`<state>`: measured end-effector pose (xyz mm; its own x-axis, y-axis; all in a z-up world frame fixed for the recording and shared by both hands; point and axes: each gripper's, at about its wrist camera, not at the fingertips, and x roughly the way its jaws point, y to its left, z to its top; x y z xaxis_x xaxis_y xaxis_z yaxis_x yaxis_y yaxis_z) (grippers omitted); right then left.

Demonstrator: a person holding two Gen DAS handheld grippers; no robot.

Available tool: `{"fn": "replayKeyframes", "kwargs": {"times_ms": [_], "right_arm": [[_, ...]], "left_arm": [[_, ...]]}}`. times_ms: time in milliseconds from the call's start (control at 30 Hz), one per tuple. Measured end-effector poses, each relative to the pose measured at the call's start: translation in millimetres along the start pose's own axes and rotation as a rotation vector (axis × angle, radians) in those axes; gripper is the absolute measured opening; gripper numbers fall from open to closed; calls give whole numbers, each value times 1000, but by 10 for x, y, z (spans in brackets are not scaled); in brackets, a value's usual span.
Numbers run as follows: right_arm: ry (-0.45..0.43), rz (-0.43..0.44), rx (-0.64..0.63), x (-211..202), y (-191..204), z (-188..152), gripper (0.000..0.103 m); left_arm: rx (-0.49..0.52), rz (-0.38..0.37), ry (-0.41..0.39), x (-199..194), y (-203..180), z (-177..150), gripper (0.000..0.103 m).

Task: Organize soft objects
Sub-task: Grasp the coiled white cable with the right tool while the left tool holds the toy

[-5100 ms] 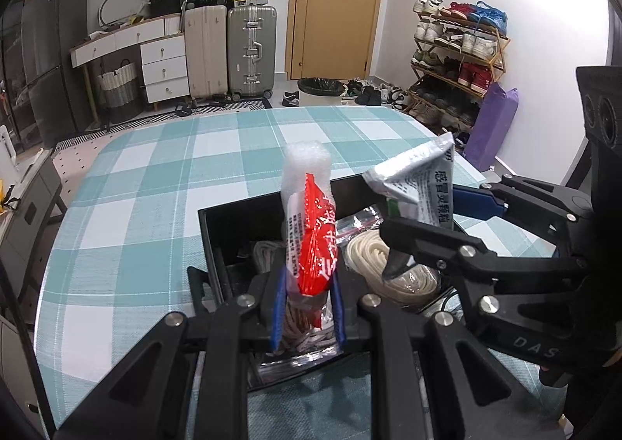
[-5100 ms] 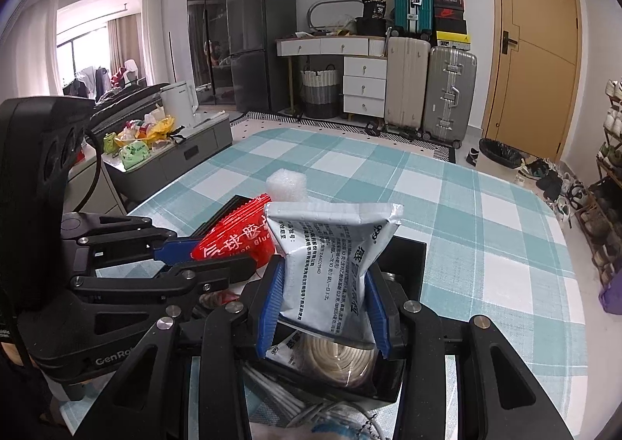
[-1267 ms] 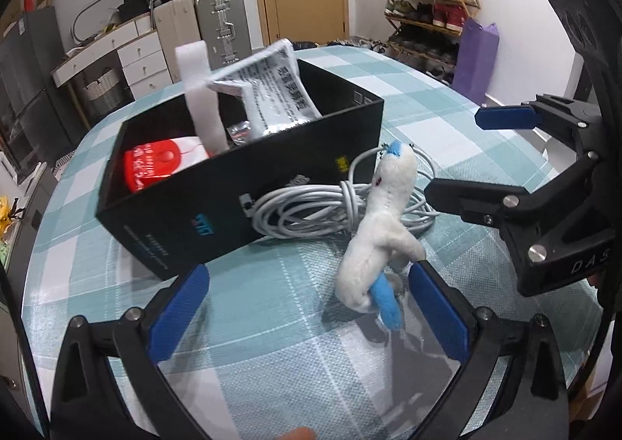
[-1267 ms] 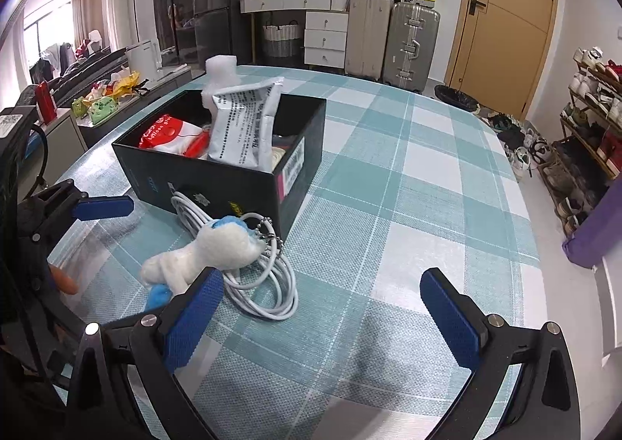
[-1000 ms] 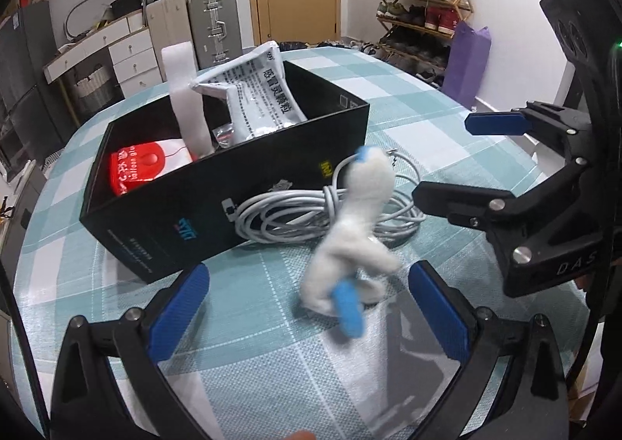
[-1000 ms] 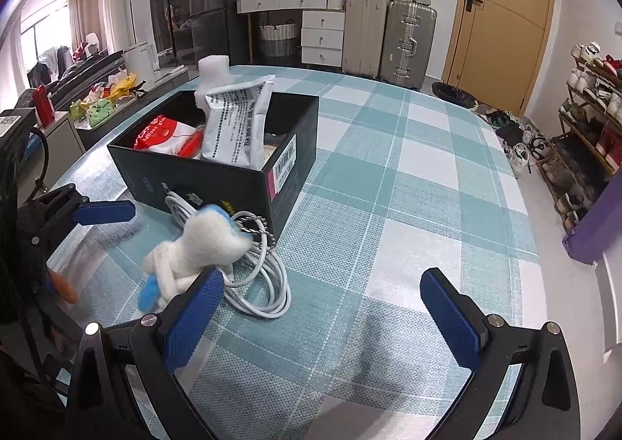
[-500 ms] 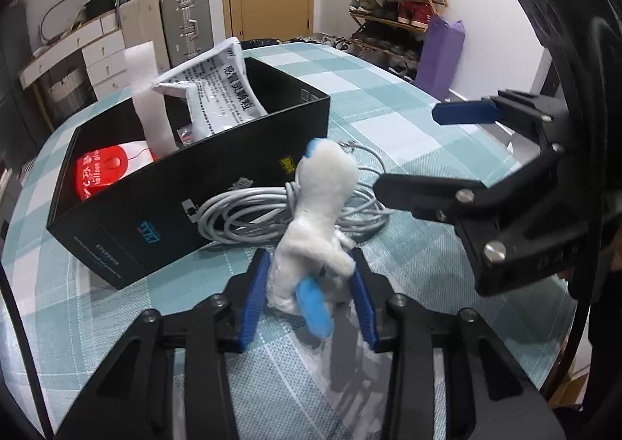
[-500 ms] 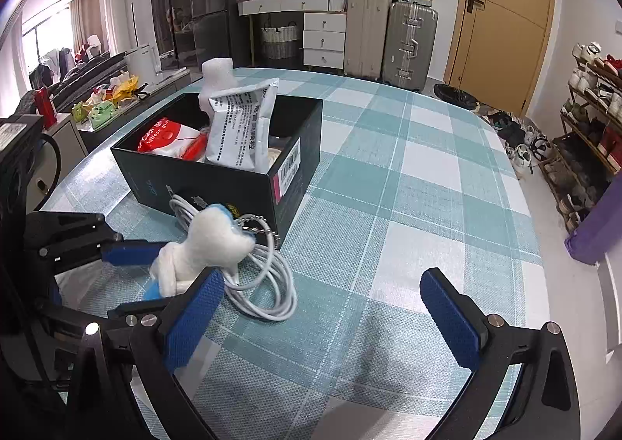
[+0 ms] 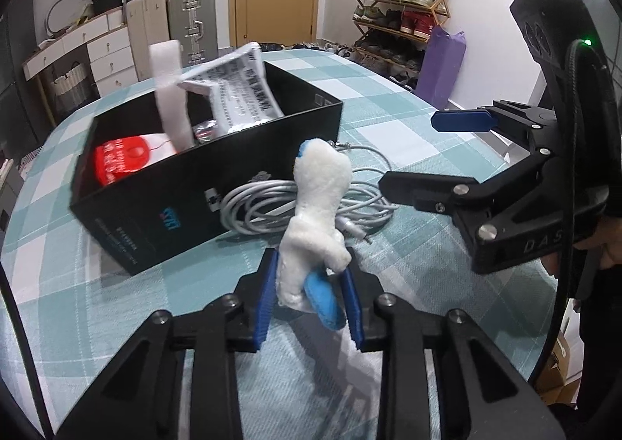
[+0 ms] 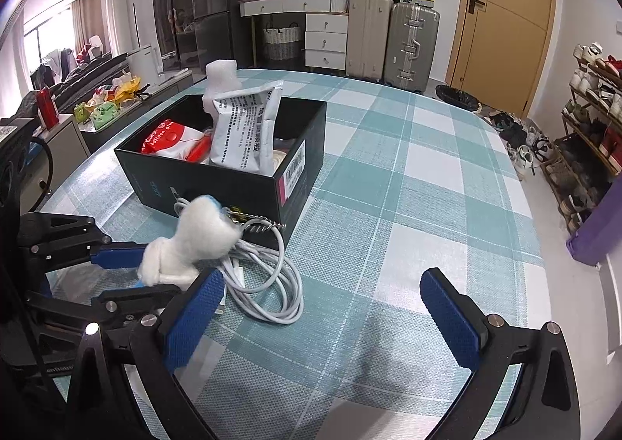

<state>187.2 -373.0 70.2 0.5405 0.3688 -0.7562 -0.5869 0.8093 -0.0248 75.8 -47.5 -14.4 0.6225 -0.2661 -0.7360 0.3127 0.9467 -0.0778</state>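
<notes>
My left gripper point(image 9: 309, 300) is shut on a white plush toy with blue tips point(image 9: 317, 206) and holds it upright just above the checked table, in front of the black box point(image 9: 163, 202). The toy also shows in the right wrist view point(image 10: 190, 241), held by the left gripper point(image 10: 128, 272). The box point(image 10: 233, 187) holds a red pack point(image 10: 167, 140), a silver pouch point(image 10: 245, 132) and a white foam piece point(image 10: 219, 82). A coiled white cable point(image 9: 303, 202) lies against the box's near side. My right gripper point(image 10: 322, 319) is open and empty, to the right of the toy point(image 9: 423, 156).
The teal checked tablecloth point(image 10: 408, 183) runs to a rounded edge on the right. Beyond it are suitcases point(image 10: 388, 39), a door, a shoe rack point(image 9: 400, 8) and a purple bag point(image 9: 443, 66). A low cabinet with clutter point(image 10: 109, 101) stands to the left.
My left gripper has closed on the plush toy, which stood loose between open jaws a second ago, and now holds it off the table. My right gripper stays open.
</notes>
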Motion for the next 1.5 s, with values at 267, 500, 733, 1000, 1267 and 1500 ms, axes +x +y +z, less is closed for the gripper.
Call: {"fn": "replayKeyframes", "kwargs": {"times_ms": [267, 500, 733, 1000, 1267, 1500], "right_arm": [[11, 46, 13, 54, 68, 8, 103], [66, 69, 5, 263, 192, 10, 103], [125, 89, 3, 473, 281, 61, 102], [152, 66, -38, 620, 414, 131, 96], [156, 91, -37, 607, 435, 141, 69], [146, 108, -49, 500, 452, 79, 60]], "left_arm": [[-43, 35, -37, -188, 183, -104, 30], [-60, 60, -63, -278, 308, -137, 30], [-90, 71, -88, -375, 425, -134, 30], [-110, 75, -114, -428, 473, -108, 30], [-125, 90, -112, -424, 521, -105, 30], [-127, 96, -125, -448, 530, -88, 30]]}}
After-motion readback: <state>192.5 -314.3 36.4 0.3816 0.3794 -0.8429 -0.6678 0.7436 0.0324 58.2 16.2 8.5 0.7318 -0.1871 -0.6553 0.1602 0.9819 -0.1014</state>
